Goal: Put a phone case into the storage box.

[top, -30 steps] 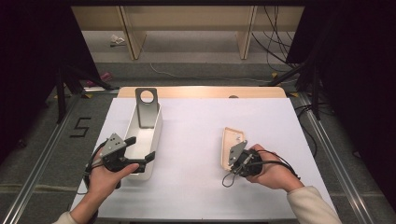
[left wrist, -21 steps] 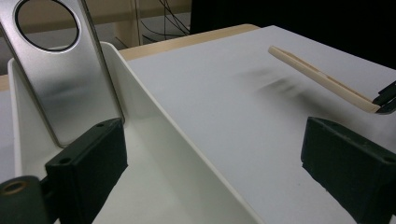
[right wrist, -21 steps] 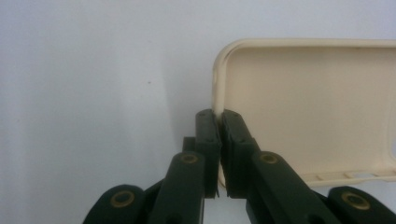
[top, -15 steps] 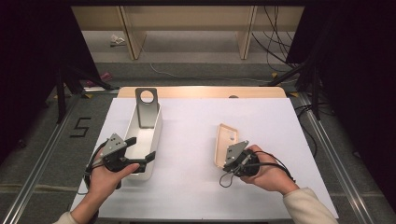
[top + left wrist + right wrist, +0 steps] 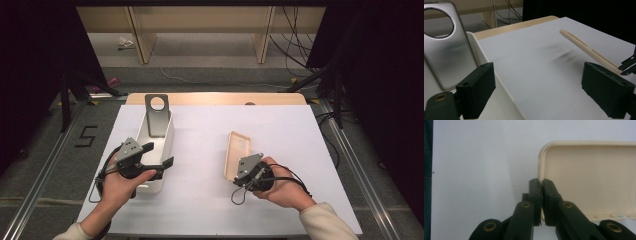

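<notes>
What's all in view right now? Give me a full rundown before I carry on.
Table: one, white top with a wooden far edge, centre.
Bin: one, white, long, table's left side.
Metal plate: one, grey with a round hole, leaning upright at the bin's far end.
Phone case: one, cream, right of centre, one edge lifted off the table.
Number 5 marking: one, black, floor left of the table.
Left gripper: black, jaws open, over the bin's near end.
Right gripper: black, shut on the phone case's edge.

Lab recording bay: black curtains (image 5: pixel 40 60), floor cables (image 5: pixel 295 45), taped 5 (image 5: pixel 86 136).
</notes>
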{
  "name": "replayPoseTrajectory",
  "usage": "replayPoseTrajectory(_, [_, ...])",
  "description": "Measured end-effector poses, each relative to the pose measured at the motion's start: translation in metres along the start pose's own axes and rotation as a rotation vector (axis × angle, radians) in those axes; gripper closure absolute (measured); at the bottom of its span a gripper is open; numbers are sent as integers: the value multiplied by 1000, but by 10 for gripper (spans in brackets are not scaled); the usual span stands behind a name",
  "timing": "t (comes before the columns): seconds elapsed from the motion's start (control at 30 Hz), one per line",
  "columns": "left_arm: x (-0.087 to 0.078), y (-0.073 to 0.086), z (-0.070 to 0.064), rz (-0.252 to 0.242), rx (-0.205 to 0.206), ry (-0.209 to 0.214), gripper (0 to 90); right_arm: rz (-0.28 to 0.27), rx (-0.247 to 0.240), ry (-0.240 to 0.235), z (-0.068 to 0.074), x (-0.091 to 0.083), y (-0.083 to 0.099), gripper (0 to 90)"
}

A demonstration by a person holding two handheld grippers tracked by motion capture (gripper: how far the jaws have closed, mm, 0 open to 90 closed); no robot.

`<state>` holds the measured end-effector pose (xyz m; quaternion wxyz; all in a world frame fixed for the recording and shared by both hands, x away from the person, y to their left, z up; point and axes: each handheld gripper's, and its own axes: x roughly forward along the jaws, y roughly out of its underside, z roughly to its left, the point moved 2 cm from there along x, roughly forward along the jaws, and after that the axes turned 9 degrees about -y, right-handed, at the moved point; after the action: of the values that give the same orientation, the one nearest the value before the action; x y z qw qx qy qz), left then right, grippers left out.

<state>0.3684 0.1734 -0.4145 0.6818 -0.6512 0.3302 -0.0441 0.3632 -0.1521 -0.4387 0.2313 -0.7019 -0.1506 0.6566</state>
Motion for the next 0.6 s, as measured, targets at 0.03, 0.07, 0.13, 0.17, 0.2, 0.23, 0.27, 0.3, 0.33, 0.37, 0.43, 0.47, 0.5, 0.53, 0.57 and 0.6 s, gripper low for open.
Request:
replayPoseTrajectory(0.03, [2,-2,-2,2,0,4,135,-2,-3,-3,1,0,-1,872])
replayPoseTrajectory(0.07, [5,-5,-5,3,-4,14,139,-2,-3,-3,1,1,-2,873])
replayPoseTrajectory(0.13, [12,-11,-11,14,2,22,150,-6,-6,-4,3,1,-3,873])
replayPoseTrajectory(0.17, [15,-13,-13,20,3,25,153,-7,-12,-5,3,2,-4,872])
replayPoseTrajectory(0.2, [20,-17,-18,28,7,35,153,-6,-12,-4,4,2,-4,872])
replayPoseTrajectory(0.23, [25,-21,-22,33,13,41,155,-9,-11,-5,4,2,-5,872])
replayPoseTrajectory(0.27, [29,-23,-25,39,20,45,155,-10,-13,-6,5,2,-6,872])
replayPoseTrajectory(0.3, [34,-27,-29,48,28,48,157,-11,-15,-5,5,2,-6,873])
replayPoseTrajectory(0.33, [40,-31,-34,63,35,50,160,-12,-16,-6,5,2,-7,872])
replayPoseTrajectory(0.37, [45,-33,-36,70,41,52,164,-16,-16,-5,6,2,-7,872])
replayPoseTrajectory(0.43, [56,-39,-43,93,50,59,174,-19,-19,-6,6,2,-8,872])
replayPoseTrajectory(0.47, [62,-42,-46,108,54,63,177,-21,-20,-4,6,2,-9,873])
replayPoseTrajectory(0.5, [66,-44,-48,118,57,68,178,-22,-21,-5,7,2,-9,873])
replayPoseTrajectory(0.53, [73,-47,-50,128,53,69,181,-24,-21,-3,7,2,-10,873])
replayPoseTrajectory(0.57, [78,-50,-52,135,53,70,187,-27,-22,-2,8,2,-11,873])
replayPoseTrajectory(0.6, [81,-52,-53,146,52,71,189,-28,-26,-3,8,2,-11,873])
